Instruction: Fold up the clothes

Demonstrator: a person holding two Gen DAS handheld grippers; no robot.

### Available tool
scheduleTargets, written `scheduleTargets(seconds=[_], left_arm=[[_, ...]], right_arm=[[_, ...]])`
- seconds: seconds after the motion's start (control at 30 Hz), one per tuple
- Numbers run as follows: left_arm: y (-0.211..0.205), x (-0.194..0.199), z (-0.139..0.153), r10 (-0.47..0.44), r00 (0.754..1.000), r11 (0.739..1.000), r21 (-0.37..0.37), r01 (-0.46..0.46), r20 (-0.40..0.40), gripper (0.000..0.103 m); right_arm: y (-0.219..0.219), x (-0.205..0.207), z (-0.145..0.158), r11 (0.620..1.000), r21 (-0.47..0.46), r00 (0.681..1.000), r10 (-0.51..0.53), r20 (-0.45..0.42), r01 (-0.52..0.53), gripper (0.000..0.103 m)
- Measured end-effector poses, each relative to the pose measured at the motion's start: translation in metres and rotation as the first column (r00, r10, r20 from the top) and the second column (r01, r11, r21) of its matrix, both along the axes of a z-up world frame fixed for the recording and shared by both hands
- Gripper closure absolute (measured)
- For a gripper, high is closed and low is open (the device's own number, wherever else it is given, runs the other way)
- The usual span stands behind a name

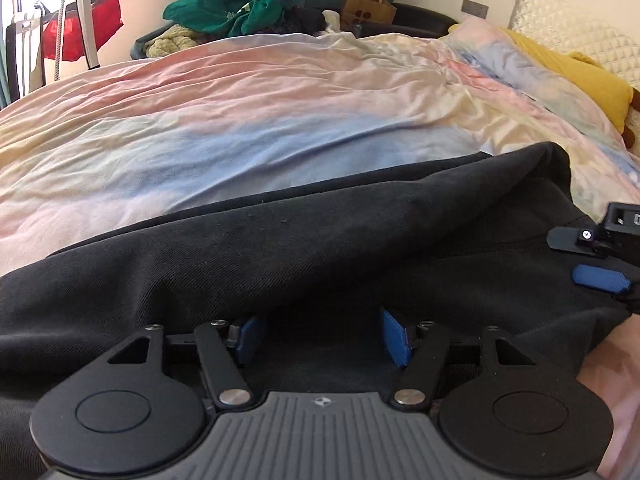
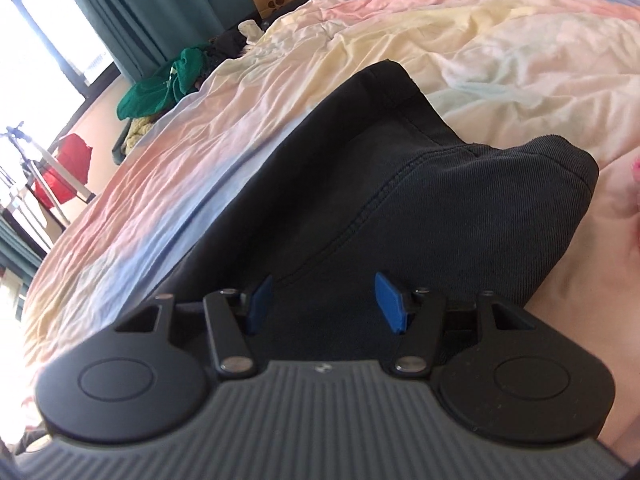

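Note:
A black garment (image 1: 320,248) lies spread across the near side of a pastel bedcover (image 1: 240,120). My left gripper (image 1: 324,332) hovers low over its near part, blue pads apart and only cloth beneath them. At the right edge of the left wrist view, my right gripper (image 1: 588,258) sits over the garment's right end. In the right wrist view the garment (image 2: 440,208) shows a stitched seam and a folded far corner. My right gripper (image 2: 326,302) stands open above it, with nothing pinched.
A yellow pillow (image 1: 580,76) and a white quilted pillow (image 1: 572,32) lie at the bed's far right. Beyond the bed are a pile of green clothes (image 1: 224,14), a brown paper bag (image 1: 370,8), a red bag (image 1: 76,36) and teal curtains (image 2: 132,12).

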State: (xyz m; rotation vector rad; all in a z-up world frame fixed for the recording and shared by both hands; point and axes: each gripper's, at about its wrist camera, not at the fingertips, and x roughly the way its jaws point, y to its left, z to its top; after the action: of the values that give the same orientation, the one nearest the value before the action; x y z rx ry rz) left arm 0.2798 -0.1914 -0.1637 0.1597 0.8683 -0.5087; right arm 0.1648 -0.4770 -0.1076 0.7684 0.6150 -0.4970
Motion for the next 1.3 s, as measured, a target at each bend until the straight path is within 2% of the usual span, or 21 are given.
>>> scheduleTargets(seconds=[0.07, 0.17, 0.23, 0.3, 0.4, 0.53, 0.7, 0.93, 1.17, 1.3], left_arm=[[0.0, 0.018, 0.002, 0.056, 0.998, 0.998, -0.007, -0.056, 0.002, 0.04], [-0.001, 0.038, 0.007, 0.125, 0.99, 0.992, 0.028, -0.127, 0.058, 0.042], [-0.002, 0.056, 0.006, 0.152, 0.985, 0.985, 0.067, -0.158, 0.079, 0.042], [-0.001, 0.072, 0.002, 0.179, 0.982, 0.979, 0.09, -0.185, 0.066, 0.042], [-0.002, 0.079, 0.006, 0.201, 0.977, 0.975, 0.08, -0.207, 0.073, 0.04], [-0.01, 0.065, 0.02, 0.129, 0.989, 0.991, 0.016, -0.131, 0.077, 0.038], [-0.003, 0.014, 0.035, 0.054, 0.991, 0.998, -0.029, -0.051, 0.119, 0.037], [0.088, -0.049, 0.054, 0.165, 0.97, 0.986, -0.02, -0.164, 0.177, 0.03], [0.203, -0.082, 0.059, 0.304, 0.941, 0.953, -0.032, -0.303, 0.149, 0.03], [0.234, -0.098, 0.059, 0.328, 0.924, 0.944, -0.039, -0.327, 0.196, 0.03]], right_arm=[[-0.004, -0.005, -0.002, 0.999, 0.036, 0.999, -0.031, 0.021, 0.031, 0.045], [-0.007, -0.006, -0.005, 0.997, 0.061, 0.998, -0.047, 0.031, 0.045, 0.045], [-0.006, -0.004, -0.006, 0.997, 0.058, 0.998, -0.052, 0.027, 0.05, 0.045], [-0.004, -0.002, -0.007, 0.997, 0.047, 0.998, -0.054, 0.024, 0.053, 0.045], [0.0, 0.002, -0.008, 0.998, 0.026, 0.998, -0.062, 0.017, 0.062, 0.045], [0.002, -0.006, -0.005, 0.994, 0.026, 0.993, -0.108, 0.052, 0.107, 0.045], [-0.007, -0.013, -0.007, 0.987, 0.023, 0.984, -0.159, 0.084, 0.158, 0.044], [-0.016, -0.019, -0.01, 0.983, 0.082, 0.979, -0.17, 0.109, 0.161, 0.045], [-0.043, -0.051, -0.017, 0.933, 0.303, 0.954, -0.251, 0.161, 0.194, 0.045], [-0.056, -0.066, -0.015, 0.907, 0.379, 0.948, -0.266, 0.177, 0.183, 0.044]])
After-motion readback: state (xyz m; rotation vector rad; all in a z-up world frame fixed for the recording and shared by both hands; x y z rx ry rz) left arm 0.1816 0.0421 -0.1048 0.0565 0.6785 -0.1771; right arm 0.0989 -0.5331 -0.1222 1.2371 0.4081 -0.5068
